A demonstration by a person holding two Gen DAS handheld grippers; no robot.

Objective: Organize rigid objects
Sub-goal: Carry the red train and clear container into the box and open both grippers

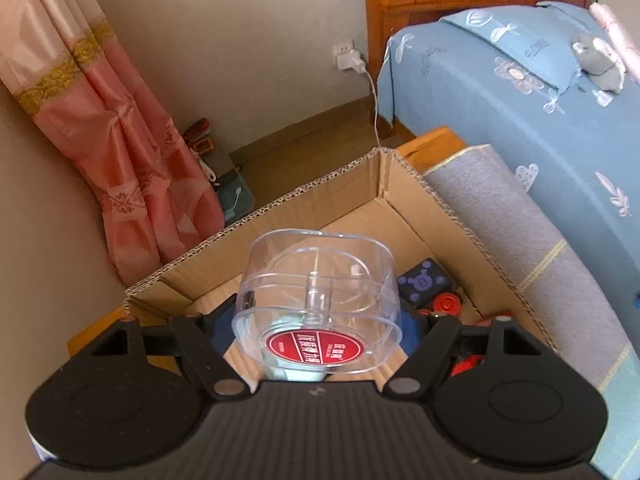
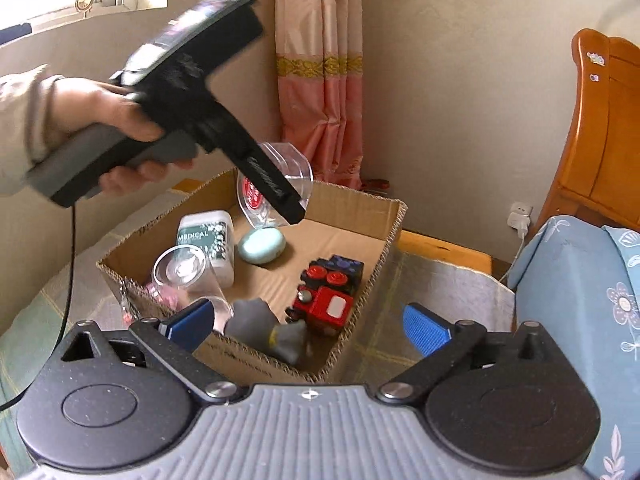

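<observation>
My left gripper is shut on a clear plastic case with a round red label and holds it above the open cardboard box. In the right wrist view the left gripper hangs over the box's far side with the clear case in it. My right gripper is open and empty at the near edge of the box. Inside the box lie a red toy train, a white medical bottle, a pale blue soap, a clear cup and a grey toy.
The box rests on a grey patterned mat on a wooden platform. A bed with a blue cover is to the right. A pink curtain and a wall socket are behind. A black cable hangs from the left gripper.
</observation>
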